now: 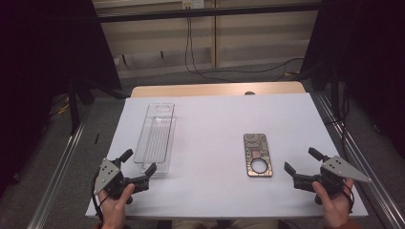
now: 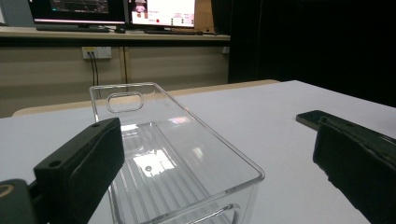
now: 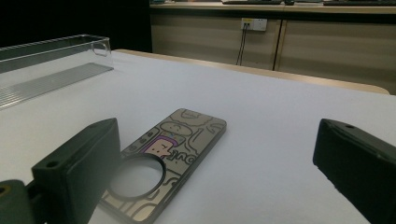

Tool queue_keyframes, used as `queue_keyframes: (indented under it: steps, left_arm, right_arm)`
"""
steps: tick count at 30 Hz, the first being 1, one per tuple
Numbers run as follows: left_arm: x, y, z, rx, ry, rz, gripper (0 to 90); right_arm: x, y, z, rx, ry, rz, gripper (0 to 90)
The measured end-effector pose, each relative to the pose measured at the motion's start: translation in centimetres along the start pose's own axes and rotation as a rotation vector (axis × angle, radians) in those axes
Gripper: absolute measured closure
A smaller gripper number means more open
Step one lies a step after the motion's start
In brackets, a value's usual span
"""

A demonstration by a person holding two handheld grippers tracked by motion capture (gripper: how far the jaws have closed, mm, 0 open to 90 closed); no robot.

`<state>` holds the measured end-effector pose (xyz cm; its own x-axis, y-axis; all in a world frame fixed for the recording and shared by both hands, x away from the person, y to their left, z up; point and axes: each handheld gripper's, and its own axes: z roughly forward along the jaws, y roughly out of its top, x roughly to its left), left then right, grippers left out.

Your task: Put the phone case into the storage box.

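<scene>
A table (image 1: 215, 124) under a white sheet, wood edge showing along the far side. 2 things lie on it: a clear plastic tray (image 1: 155, 136) on the left, lengthwise, and a phone case (image 1: 258, 154) with cartoon doodles and a ring, flat, well apart to the right.

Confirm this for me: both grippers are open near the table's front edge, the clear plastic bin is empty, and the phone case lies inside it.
One thing is wrong: the phone case is not inside the clear plastic bin. It lies flat on the white table, apart from the bin and toward the right gripper, as the high view shows. The bin is empty and the left gripper is open too.
</scene>
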<state>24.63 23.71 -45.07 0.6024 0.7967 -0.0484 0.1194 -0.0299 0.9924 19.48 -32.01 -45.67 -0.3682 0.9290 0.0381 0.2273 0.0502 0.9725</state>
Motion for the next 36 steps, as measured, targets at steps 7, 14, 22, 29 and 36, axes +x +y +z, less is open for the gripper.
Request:
queue_keyframes:
  steps: [7,14,22,29,36]
  left_arm:
    - [-0.1,0.1,0.3,-0.007,-0.002,-0.006,2.1]
    - [-0.1,0.1,0.5,-0.004,-0.007,-0.013,2.1]
    - [-0.1,0.1,0.7,0.007,-0.005,0.0,2.1]
    - [0.0,0.0,0.4,0.012,-0.002,0.005,2.1]
    - [0.1,0.0,0.4,0.011,-0.011,0.002,2.1]
  right_arm:
    - [-0.1,-0.1,-0.1,0.008,0.019,0.01,0.6]
    - [0.1,-0.3,0.0,0.028,0.044,0.013,1.1]
    - [0.4,-0.4,0.2,0.032,0.084,0.0,1.2]
    - [1.0,-0.3,0.4,0.025,0.091,0.018,1.9]
    - [1.8,0.2,1.0,0.021,0.123,-0.011,0.2]
